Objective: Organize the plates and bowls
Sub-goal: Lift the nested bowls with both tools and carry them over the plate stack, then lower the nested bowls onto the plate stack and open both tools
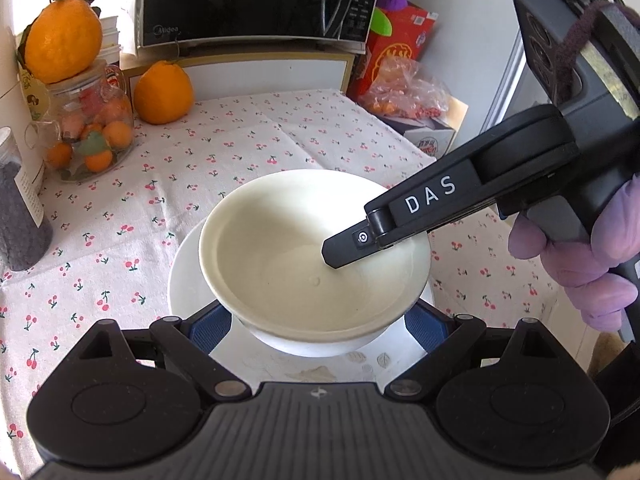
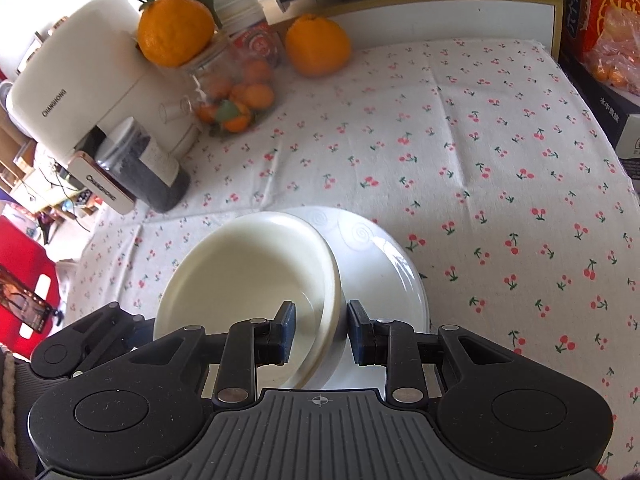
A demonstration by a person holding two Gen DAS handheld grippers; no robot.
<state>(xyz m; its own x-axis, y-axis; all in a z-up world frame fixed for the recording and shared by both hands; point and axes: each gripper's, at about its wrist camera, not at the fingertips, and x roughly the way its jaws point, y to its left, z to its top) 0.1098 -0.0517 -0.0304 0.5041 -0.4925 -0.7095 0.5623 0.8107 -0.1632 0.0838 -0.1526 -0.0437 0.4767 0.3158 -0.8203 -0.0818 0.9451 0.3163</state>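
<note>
Legible text, both views.

- "DAS", white capitals on a black finger of the right gripper (image 1: 347,249), seen from the left wrist view, over the bowl (image 1: 316,256).
- "Midea", grey lettering on the lower left front of the black microwave (image 1: 256,0), far side of the table.
- "CHANGHONG", dark letters on the side of the white appliance (image 2: 80,92), far left in the right wrist view; the same word repeats on its white front tray (image 2: 102,188), partly blurred.
- Red box (image 1: 396,46), far right: yellow emblem and print, not readable.
- Dark box (image 2: 612,116), right edge: white Chinese characters, too small to read reliably.
- Dark jar (image 2: 148,164): label print illegible.
</note>
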